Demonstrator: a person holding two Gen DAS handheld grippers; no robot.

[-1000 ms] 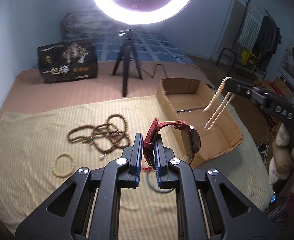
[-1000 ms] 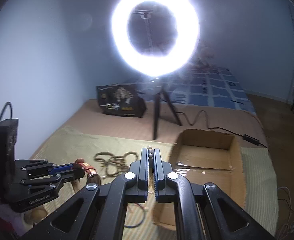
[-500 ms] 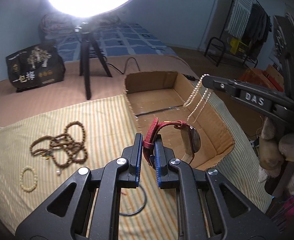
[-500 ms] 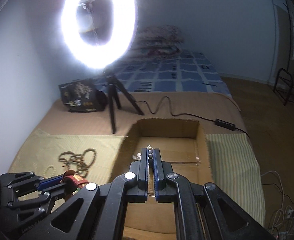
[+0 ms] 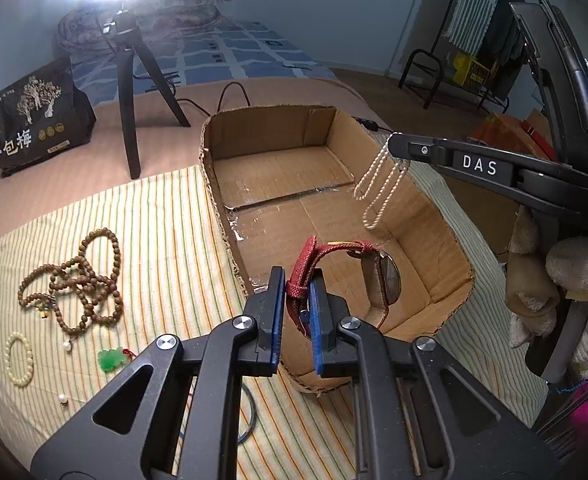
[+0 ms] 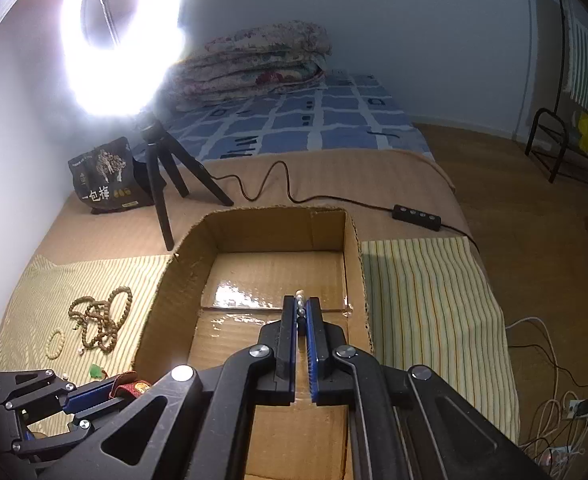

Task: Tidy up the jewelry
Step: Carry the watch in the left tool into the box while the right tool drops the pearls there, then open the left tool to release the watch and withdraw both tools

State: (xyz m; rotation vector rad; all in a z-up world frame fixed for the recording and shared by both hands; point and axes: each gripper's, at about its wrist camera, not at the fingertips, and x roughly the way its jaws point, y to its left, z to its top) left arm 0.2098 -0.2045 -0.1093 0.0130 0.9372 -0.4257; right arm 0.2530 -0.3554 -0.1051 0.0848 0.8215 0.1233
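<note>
Red-strapped watch (image 5: 358,276) pinched by left gripper (image 5: 297,280) — right gripper (image 6: 301,312) clamps pearl necklace (image 5: 382,184) above cardboard box (image 5: 426,216).

1 box (image 5: 422,216), 1 watch (image 5: 374,276), 1 pearl necklace (image 5: 382,188), 2 bracelets (image 5: 17,354).

Left tongs (image 5: 297,280): matte black speckled plastic frame, triangular cut-outs, round silver screws, blue ribbed finger pads (image 5: 276,312). Right tongs (image 6: 302,312): same build; white "DAS" lettering on side at right of left-wrist frame. Hand (image 5: 566,276): cream knitted glove, lower right.
</note>
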